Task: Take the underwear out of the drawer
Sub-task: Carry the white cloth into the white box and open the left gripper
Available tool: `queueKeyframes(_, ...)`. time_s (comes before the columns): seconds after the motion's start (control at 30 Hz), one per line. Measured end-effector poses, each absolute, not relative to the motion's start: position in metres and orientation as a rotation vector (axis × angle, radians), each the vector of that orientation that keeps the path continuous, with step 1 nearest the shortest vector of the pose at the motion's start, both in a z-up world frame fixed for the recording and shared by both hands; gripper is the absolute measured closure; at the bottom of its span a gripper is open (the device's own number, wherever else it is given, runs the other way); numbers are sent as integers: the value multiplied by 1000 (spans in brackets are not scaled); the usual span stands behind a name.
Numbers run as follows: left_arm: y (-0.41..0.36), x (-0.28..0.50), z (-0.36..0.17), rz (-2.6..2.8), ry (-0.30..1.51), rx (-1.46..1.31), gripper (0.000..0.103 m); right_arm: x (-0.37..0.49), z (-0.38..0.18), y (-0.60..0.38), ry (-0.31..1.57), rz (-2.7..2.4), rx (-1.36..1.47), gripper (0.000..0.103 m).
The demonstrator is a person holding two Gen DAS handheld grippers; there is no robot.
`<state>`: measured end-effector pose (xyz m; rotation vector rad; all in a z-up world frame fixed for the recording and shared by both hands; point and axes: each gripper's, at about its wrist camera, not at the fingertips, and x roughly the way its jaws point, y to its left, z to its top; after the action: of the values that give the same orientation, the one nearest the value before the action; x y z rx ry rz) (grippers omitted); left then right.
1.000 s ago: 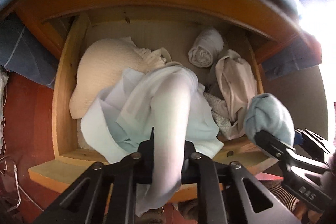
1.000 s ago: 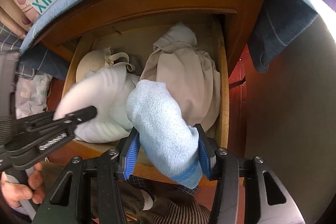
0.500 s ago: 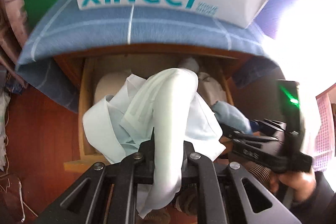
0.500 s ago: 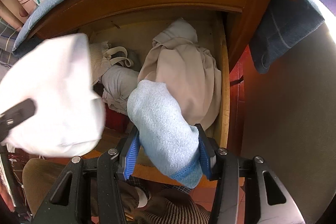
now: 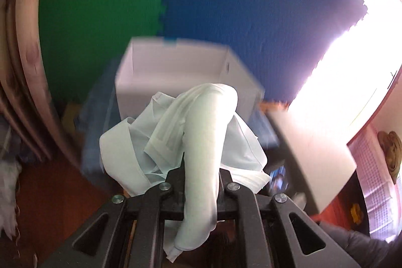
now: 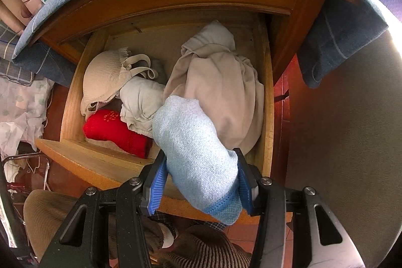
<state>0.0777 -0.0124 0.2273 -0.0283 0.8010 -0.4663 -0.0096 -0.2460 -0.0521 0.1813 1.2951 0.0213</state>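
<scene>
Underwear (image 5: 201, 142) left view; drawer (image 6: 266, 102) right only.

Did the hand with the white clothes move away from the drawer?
Yes. The left gripper, gripping the white garment, swung up from the drawer toward the white box.

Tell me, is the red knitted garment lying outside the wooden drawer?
No, the red knitted garment lies inside the wooden drawer, against its front left corner.

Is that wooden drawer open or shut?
Open: the drawer is pulled out, its clothes exposed, including a red garment and a beige one.
</scene>
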Motion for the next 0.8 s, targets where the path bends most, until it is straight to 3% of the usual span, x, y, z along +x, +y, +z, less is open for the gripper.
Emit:
queueKeyframes(0.2,-11,117,295,-410,642,3,91,-9,-52,-245,1297,17,171,57)
queueKeyframes(0.33,-21,160,306,-365,587,39,91,-8,-52,-245,1295,13,165,57)
queueKeyframes(0.8,-72,261,201,-292,792,142,91,-6,-54,-246,1299,14,160,56)
